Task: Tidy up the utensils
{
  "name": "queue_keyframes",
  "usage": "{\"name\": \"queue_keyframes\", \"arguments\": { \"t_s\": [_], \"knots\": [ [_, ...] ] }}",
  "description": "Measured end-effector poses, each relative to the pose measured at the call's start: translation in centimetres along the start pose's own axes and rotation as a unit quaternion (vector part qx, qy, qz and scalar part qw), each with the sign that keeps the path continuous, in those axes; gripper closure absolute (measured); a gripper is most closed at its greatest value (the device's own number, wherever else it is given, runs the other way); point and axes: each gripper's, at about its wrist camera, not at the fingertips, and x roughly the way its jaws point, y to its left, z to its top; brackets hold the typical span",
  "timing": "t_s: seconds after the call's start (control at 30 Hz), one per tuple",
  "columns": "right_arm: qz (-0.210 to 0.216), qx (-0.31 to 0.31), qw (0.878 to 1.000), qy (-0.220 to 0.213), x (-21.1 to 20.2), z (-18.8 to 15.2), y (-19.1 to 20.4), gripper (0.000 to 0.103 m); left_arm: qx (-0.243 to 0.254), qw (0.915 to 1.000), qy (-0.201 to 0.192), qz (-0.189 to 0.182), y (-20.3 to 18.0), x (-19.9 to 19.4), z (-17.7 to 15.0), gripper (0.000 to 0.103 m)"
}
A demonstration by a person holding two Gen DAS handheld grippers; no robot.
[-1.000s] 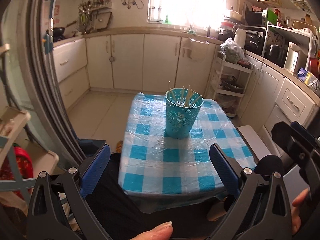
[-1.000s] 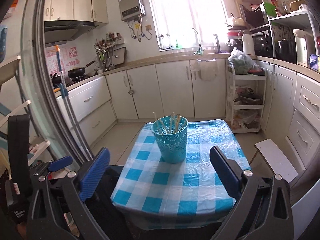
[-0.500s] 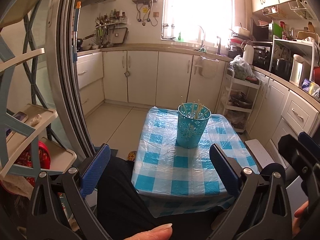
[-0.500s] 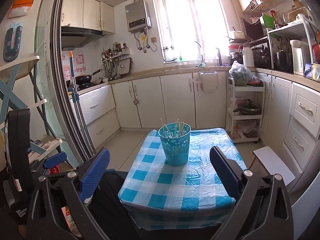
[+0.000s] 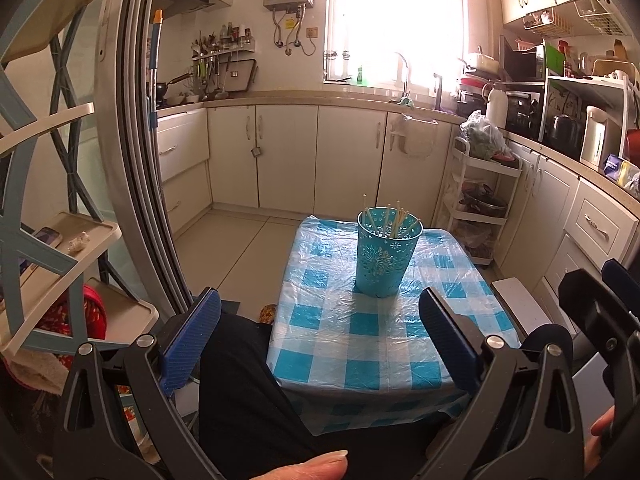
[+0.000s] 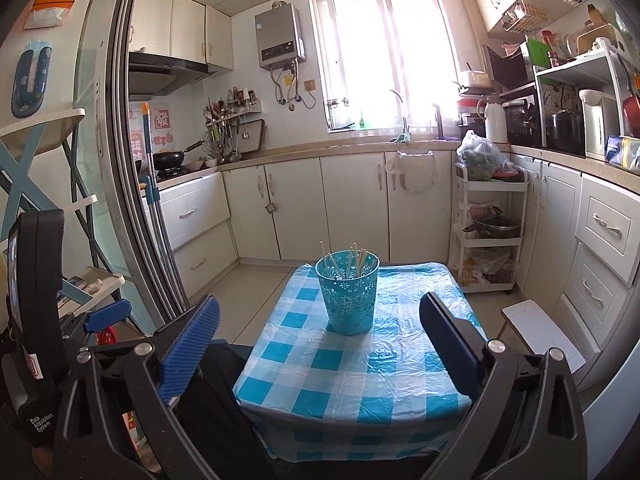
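A cream-cabinet kitchen with a bright window lay behind a small table under a blue-and-white checked plastic tablecloth (image 5: 372, 332). On the far half of that cloth stood an upright turquoise perforated plastic holder (image 5: 387, 257), its rim well above the cloth, with several pale wooden chopsticks (image 5: 394, 217) leaning inside it, their tips poking above the rim.

The left gripper (image 5: 320, 336) hung low at the near end of the table, its blue-padded fingers (image 5: 191, 342) spread wide and gripping nothing. The holder sat ahead of it and well apart, seen between the two fingers and a little right of centre. A thumb tip (image 5: 308, 470) showed at the bottom edge of the left wrist view, and dark trousers (image 5: 248, 392) filled the space below the near table edge.

The right gripper (image 6: 320, 336) was likewise held wide and empty, back from the table. In its view the holder (image 6: 349, 292) stood ahead between the fingers, near centre, touching neither. A white three-tier trolley (image 6: 490, 216) stood beyond the table to the right, against the cabinets.
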Motion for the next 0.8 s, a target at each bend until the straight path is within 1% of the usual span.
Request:
{"name": "queue_keyframes", "arguments": {
  "t_s": [0.4,0.8],
  "knots": [
    [-0.006,-0.009,1.000,-0.005,-0.6,-0.1,0.1,0.007,-0.002,0.9998,-0.016,0.010,0.2,-1.1,0.0,0.008],
    [-0.005,-0.009,1.000,-0.010,-0.8,-0.1,0.2,0.007,-0.009,0.9995,-0.029,0.010,0.3,-2.0,-0.1,0.008]
  ]
}}
